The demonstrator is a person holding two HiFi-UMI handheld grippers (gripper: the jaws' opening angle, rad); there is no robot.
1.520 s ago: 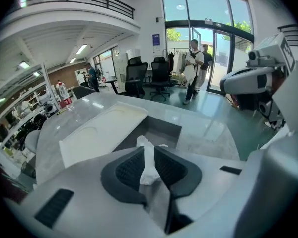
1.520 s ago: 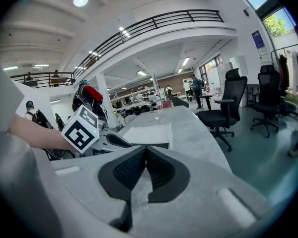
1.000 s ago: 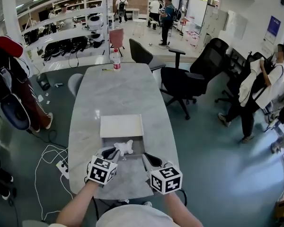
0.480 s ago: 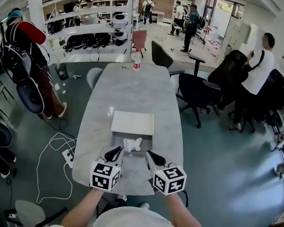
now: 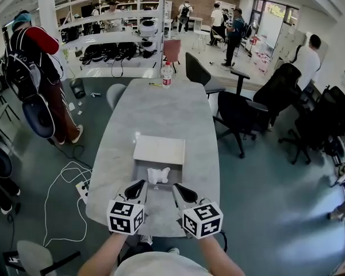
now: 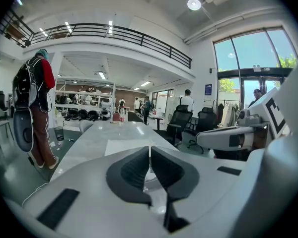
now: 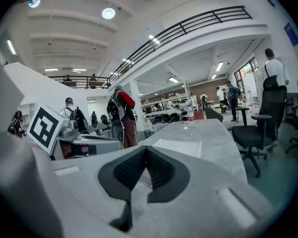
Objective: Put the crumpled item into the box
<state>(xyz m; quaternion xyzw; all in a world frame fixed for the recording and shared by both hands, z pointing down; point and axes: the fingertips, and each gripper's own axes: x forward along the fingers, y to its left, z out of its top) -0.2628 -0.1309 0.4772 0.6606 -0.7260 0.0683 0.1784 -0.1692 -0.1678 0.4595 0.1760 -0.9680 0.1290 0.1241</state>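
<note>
A crumpled white item (image 5: 158,174) lies inside the shallow open box (image 5: 139,171) on the grey marble table (image 5: 161,108). The box's white lid (image 5: 158,149) is folded back flat on its far side; it also shows in the left gripper view (image 6: 124,145) and the right gripper view (image 7: 181,147). My left gripper (image 5: 139,184) hovers just short of the box's near left corner, its jaws shut with nothing between them (image 6: 149,155). Beside it, my right gripper (image 5: 177,187) sits at the near right corner, also shut and holding nothing (image 7: 145,155).
A plastic bottle (image 5: 167,73) stands at the table's far end. Black office chairs (image 5: 241,111) crowd the table's right side and a grey chair (image 5: 116,94) its left. A person with a backpack (image 5: 31,68) stands at left; cables (image 5: 69,180) lie on the floor.
One second ago the crumpled item was at my left gripper's tips over the box's near edge. It now lies in the box, and both grippers have drawn back toward me.
</note>
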